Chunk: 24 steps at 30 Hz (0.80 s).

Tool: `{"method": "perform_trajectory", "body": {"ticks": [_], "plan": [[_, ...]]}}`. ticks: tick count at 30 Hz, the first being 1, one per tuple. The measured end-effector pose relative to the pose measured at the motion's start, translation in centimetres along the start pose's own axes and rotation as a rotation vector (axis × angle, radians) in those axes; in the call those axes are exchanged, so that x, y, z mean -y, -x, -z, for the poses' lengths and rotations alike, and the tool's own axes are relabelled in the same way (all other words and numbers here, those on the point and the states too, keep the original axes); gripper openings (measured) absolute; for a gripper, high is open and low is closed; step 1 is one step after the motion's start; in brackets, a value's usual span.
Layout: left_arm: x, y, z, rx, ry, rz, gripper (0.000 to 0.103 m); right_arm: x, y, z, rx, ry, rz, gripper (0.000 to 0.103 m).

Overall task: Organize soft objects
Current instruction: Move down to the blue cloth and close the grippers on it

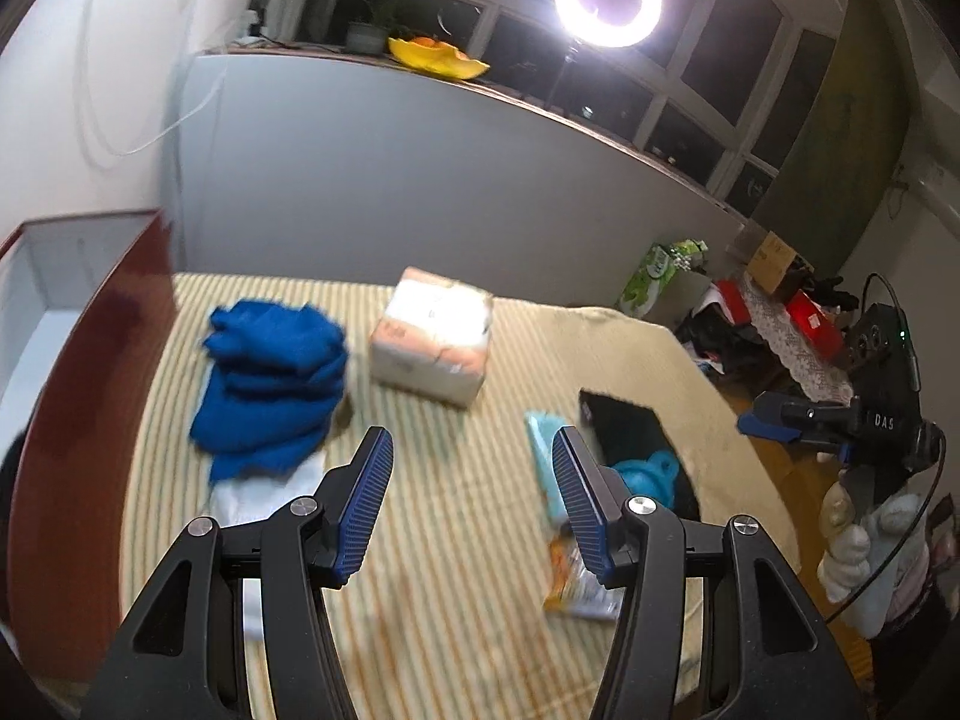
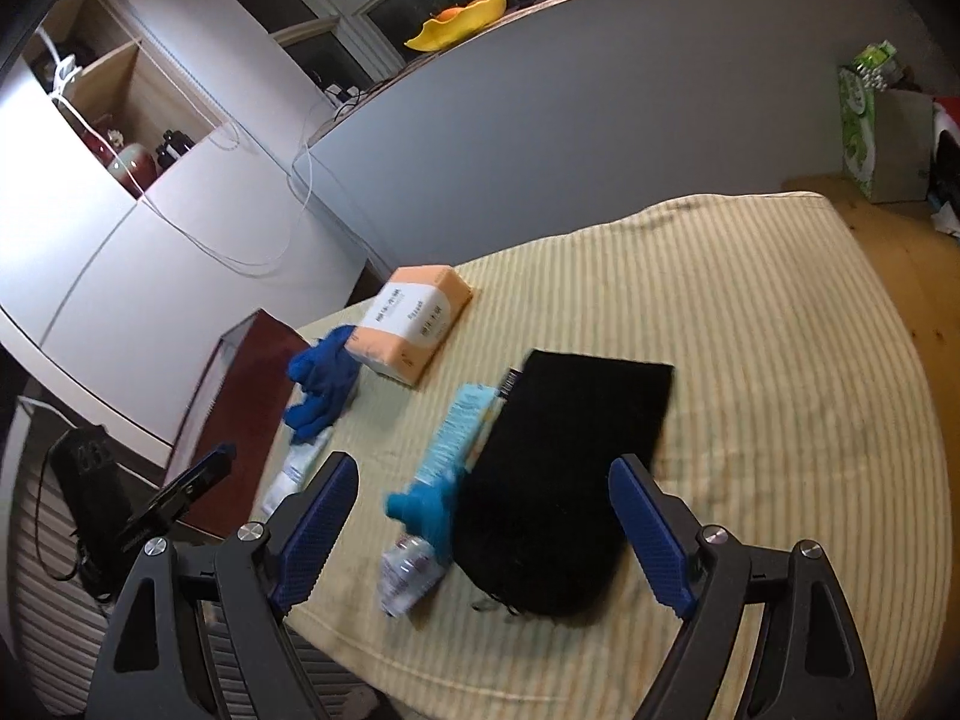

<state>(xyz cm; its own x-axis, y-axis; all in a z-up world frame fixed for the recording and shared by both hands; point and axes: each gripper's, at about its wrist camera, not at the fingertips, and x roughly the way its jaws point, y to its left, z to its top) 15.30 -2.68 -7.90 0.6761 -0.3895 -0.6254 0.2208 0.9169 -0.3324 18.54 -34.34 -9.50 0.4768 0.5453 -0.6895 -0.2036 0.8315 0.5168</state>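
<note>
Left wrist view: the left gripper (image 1: 471, 480) hangs over a striped bed cover (image 1: 456, 570), jaws apart with nothing between them. Just beyond its right finger lie an orange-printed packet (image 1: 579, 594), a light-blue pack (image 1: 540, 438) and a black pouch (image 1: 624, 426) with a turquoise soft item (image 1: 651, 477) on it. Farther off sit a folded blue cloth (image 1: 273, 384) over a white cloth (image 1: 264, 495), and a peach tissue pack (image 1: 432, 336).

Right wrist view: the right gripper (image 2: 483, 480) has jaws wide apart, empty, above the black pouch (image 2: 564, 462); the tissue pack (image 2: 408, 324) lies beyond.
</note>
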Motion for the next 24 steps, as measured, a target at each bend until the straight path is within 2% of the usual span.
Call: {"method": "perform_trajectory", "body": {"ticks": [3,5,7,11,15,18,24], "plan": [[0.4,-1.2,-3.0,-0.041,-0.021,0.028,0.055,-1.2,-0.6,-1.4,-0.011,-0.001,-0.033,0.083],[0.6,-2.1,-4.5,-0.064,-0.035,0.022,0.055,-2.1,-1.4,-2.6,-0.018,-0.007,-0.056,0.083],[0.8,-3.6,-6.3,-0.117,-0.059,0.037,0.055,-3.1,-2.7,-3.8,-0.036,-0.018,-0.076,0.083],[0.4,-6.4,-8.4,-0.217,-0.072,0.046,0.055,-4.2,-5.3,-5.4,-0.077,-0.044,-0.098,0.083],[-1.2,-7.0,-9.6,-0.250,-0.076,0.032,0.055,-5.0,-7.8,-6.6,-0.104,-0.074,-0.127,0.082],[-3.1,-6.9,-9.6,-0.283,-0.078,-0.013,0.055,-5.8,-9.4,-7.3,-0.131,-0.069,-0.149,0.081],[-5.0,-6.9,-8.1,-0.366,-0.227,-0.182,0.055,-8.3,-12.5,-8.7,-0.176,-0.021,-0.153,0.081]]}}
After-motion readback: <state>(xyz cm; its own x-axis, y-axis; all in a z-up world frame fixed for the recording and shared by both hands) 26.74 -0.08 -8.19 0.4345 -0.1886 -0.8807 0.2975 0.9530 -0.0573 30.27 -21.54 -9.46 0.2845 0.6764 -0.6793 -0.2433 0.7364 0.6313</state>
